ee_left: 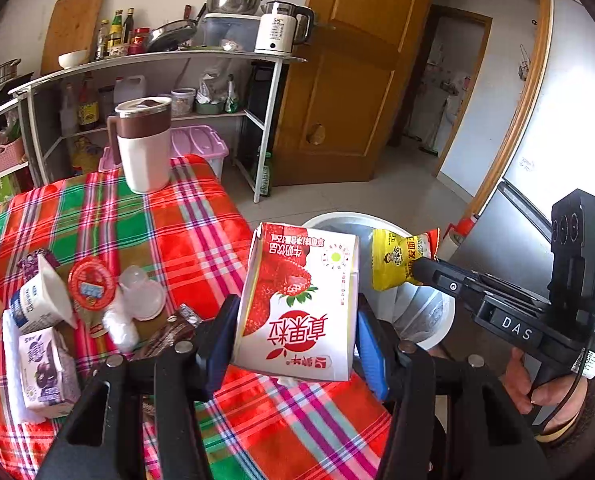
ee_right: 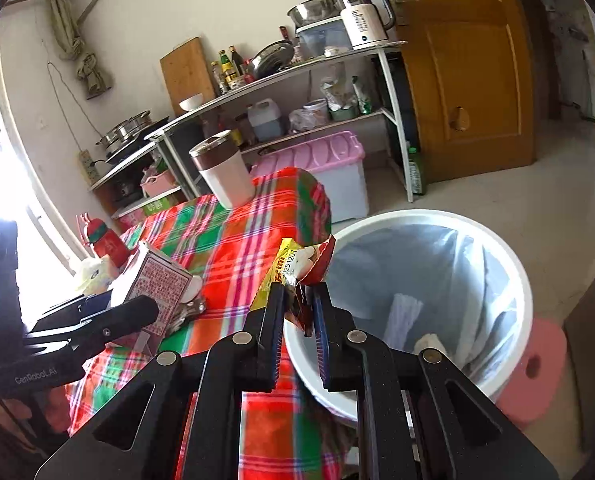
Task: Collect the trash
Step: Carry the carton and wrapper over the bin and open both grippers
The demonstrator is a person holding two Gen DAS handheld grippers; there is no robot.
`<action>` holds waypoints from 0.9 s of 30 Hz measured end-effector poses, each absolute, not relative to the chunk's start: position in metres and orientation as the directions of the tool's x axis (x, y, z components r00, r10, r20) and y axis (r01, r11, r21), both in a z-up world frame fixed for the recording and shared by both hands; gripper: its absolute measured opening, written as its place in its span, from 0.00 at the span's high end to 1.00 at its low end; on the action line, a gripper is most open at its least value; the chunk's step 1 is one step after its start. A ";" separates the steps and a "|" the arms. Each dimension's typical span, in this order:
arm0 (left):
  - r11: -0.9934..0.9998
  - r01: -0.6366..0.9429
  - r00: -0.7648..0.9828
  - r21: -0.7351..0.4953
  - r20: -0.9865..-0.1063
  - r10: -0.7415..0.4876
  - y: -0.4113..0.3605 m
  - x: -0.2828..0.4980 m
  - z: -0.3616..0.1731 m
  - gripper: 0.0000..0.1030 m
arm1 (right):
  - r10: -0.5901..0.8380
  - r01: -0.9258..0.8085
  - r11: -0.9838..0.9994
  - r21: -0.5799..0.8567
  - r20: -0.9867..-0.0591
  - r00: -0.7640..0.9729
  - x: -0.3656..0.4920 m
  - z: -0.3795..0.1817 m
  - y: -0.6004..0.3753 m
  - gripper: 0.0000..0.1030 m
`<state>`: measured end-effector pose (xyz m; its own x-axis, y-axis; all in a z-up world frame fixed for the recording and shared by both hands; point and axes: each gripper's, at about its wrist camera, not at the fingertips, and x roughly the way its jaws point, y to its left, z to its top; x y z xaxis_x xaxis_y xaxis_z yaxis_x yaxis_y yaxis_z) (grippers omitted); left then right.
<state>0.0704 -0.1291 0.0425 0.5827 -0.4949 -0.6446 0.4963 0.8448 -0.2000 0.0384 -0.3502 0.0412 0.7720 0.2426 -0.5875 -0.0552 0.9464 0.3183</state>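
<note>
The table (ee_left: 201, 216), draped in a red, green and white plaid cloth, is seen filling the left of both views, and just off its edge the white trash bin (ee_right: 513, 280) with its clear liner is planted on the floor. A brown-and-white lidded mug (ee_left: 143, 146) is stood upright at the far end of the table. Up front, a strawberry milk carton (ee_left: 297, 304) is clamped upside down between the blue pads of the left gripper (ee_left: 293, 344), held above the table's edge, right beside the bin. Over the near rim of the bin, a yellow-and-red snack wrapper (ee_right: 293, 276) is pinched tight in the right gripper (ee_right: 299, 316), jaws drawn close on the crumpled foil. Left behind on the cloth, a cluster of rubbish is laid out: a purple drink carton (ee_left: 47, 372), a tipped white yogurt cup (ee_left: 41, 300), a red foil lid (ee_left: 91, 284) and a clear plastic cup (ee_left: 141, 292), all close together.
</note>
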 end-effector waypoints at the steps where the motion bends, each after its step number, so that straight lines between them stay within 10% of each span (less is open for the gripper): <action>1: 0.840 0.507 0.581 -0.191 -0.644 -0.497 -0.137 0.071 0.042 0.45 | 0.233 -0.044 0.948 0.316 -0.592 0.772 0.038 0.040 -0.357 0.85; 27: 0.783 0.583 0.389 -0.218 -0.771 -0.504 -0.249 0.104 -0.018 0.43 | 0.059 0.167 0.959 0.229 -0.737 0.673 0.052 -0.019 -0.437 0.83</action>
